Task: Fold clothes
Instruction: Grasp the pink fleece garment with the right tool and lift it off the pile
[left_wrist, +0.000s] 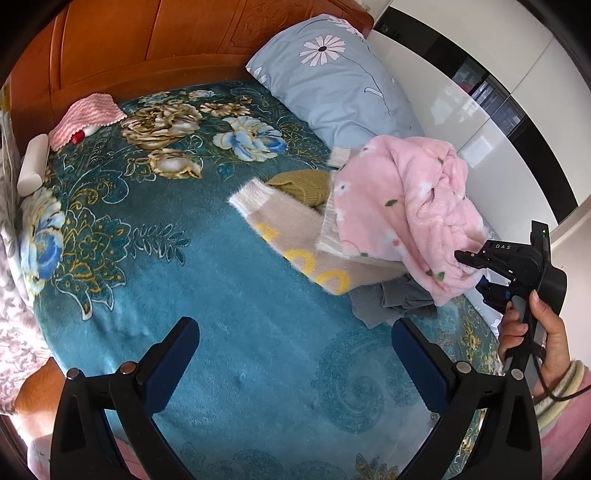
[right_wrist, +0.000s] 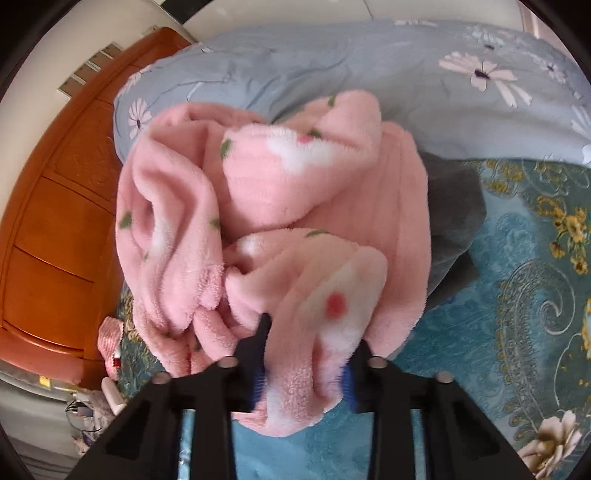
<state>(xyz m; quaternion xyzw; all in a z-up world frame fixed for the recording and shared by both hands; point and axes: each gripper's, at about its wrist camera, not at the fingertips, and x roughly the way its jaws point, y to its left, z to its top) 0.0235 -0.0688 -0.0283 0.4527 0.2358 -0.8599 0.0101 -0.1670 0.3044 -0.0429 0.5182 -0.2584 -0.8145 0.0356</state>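
Note:
A crumpled pink fleece garment (left_wrist: 406, 206) with white flowers tops a pile of clothes at the right of the bed. My right gripper (right_wrist: 314, 332) is shut on a thick fold of this pink fleece (right_wrist: 280, 206), which bulges out between the blue pads. In the left wrist view that gripper (left_wrist: 465, 256) bites the fleece's lower right edge, with a person's hand (left_wrist: 546, 332) on its handle. Under the fleece lie a beige sweater (left_wrist: 295, 236) with yellow letters, an olive knit (left_wrist: 306, 184) and a grey garment (left_wrist: 391, 299). My left gripper (left_wrist: 295, 332) hangs open over bare blanket, holding nothing.
A teal flowered blanket (left_wrist: 221, 277) covers the bed. A light blue daisy pillow (left_wrist: 332, 85) leans on the orange wooden headboard (left_wrist: 147, 44). At the far left lie a pink wavy cloth (left_wrist: 88, 118), a small red object (left_wrist: 77, 138) and a white roll (left_wrist: 35, 166).

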